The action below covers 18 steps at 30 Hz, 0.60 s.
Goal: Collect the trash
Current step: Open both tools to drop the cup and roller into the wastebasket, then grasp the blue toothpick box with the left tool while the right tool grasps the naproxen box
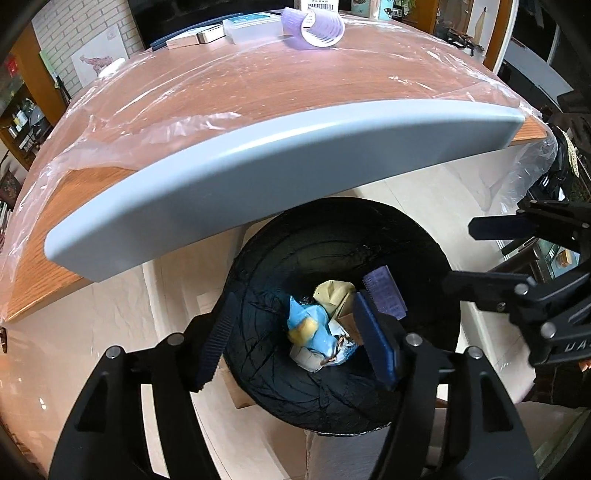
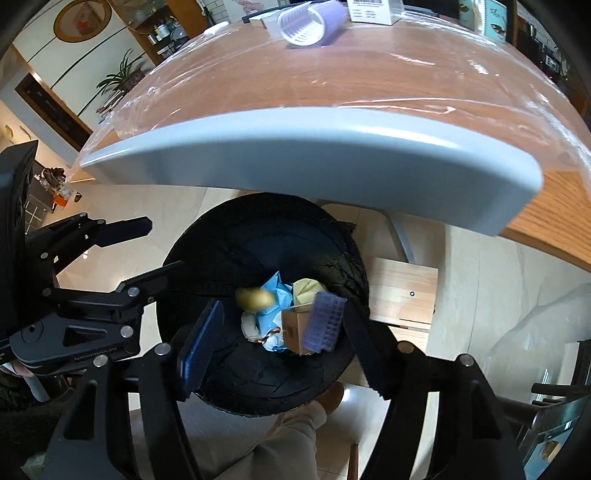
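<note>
A bin with a black liner point(image 1: 295, 236) stands on the floor under the table edge. In it lie a blue wrapper point(image 1: 310, 325), yellowish paper point(image 1: 332, 291) and a small cardboard box point(image 2: 293, 326). My left gripper point(image 1: 295, 343) hangs open over the bin. A purple ribbed piece point(image 1: 384, 291) sits loose beside its right pad; whether they touch I cannot tell. My right gripper point(image 2: 282, 350) is open above the same bin with nothing between its pads. A blurred yellow lump point(image 2: 255, 298) shows over the trash. Each gripper appears in the other's view, left gripper point(image 2: 160, 247) and right gripper point(image 1: 465, 254).
The wooden table point(image 1: 258, 88) is covered in clear film and has a grey front edge point(image 1: 258, 177). A purple hair roller point(image 1: 314, 26) and flat boxes point(image 1: 247, 26) lie at its far side. A wooden box point(image 2: 402, 291) stands under the table. A person's leg point(image 2: 295, 435) is near the bin.
</note>
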Tool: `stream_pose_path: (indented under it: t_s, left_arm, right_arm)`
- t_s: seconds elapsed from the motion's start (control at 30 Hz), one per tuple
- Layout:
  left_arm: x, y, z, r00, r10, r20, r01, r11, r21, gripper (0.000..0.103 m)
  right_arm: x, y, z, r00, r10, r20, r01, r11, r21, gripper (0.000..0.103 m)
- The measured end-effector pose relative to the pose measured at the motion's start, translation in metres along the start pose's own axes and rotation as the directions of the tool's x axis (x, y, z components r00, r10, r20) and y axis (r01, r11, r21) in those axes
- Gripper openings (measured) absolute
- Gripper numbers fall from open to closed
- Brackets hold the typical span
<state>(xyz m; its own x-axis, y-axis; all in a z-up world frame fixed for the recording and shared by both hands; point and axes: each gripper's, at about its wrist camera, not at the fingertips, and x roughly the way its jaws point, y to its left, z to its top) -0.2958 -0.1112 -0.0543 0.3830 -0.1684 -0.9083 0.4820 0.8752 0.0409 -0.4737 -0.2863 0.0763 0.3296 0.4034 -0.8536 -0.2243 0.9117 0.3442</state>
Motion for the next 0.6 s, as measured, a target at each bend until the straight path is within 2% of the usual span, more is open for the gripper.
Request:
stream_pose_path:
  t_s: [0.23,0.33,0.4,0.47,0.5,0.6]
  left_arm:
    - [-0.025,0.013,-0.002,0.998,-0.051,0.042,0.053,0.997,-0.054,0.067]
    - [-0.055,0.016,0.0,0.989,-0.084,0.119,0.092,0.994,-0.061,0.077]
    - [-0.081,0.018,0.004,0.975,-0.099,0.198,0.112,0.992,-0.057,0.091]
    - [-0.104,0.02,0.01,0.956,-0.093,0.28,0.112,0.992,-0.053,0.099]
    - [-0.114,0.023,0.015,0.945,-0.077,0.318,0.099,0.994,-0.056,0.101]
    - [-0.124,0.034,0.037,0.931,-0.031,0.364,0.065,0.995,-0.081,0.101]
  right_arm:
    - [-0.034,-0.003,-0.007,0.998,-0.002,0.059,0.001,1.0,0.026,0.073]
    - [-0.061,0.001,-0.004,0.992,0.003,0.127,-0.005,1.0,0.014,0.079]
    - [-0.086,0.003,0.0,0.979,-0.009,0.202,0.009,1.0,0.0,0.089]
    - [-0.108,0.004,0.008,0.959,-0.031,0.282,0.035,0.999,-0.007,0.097]
    - [-0.117,0.003,0.013,0.948,-0.047,0.316,0.051,0.999,-0.005,0.099]
    - [-0.133,-0.002,0.034,0.922,-0.079,0.38,0.079,0.997,0.014,0.099]
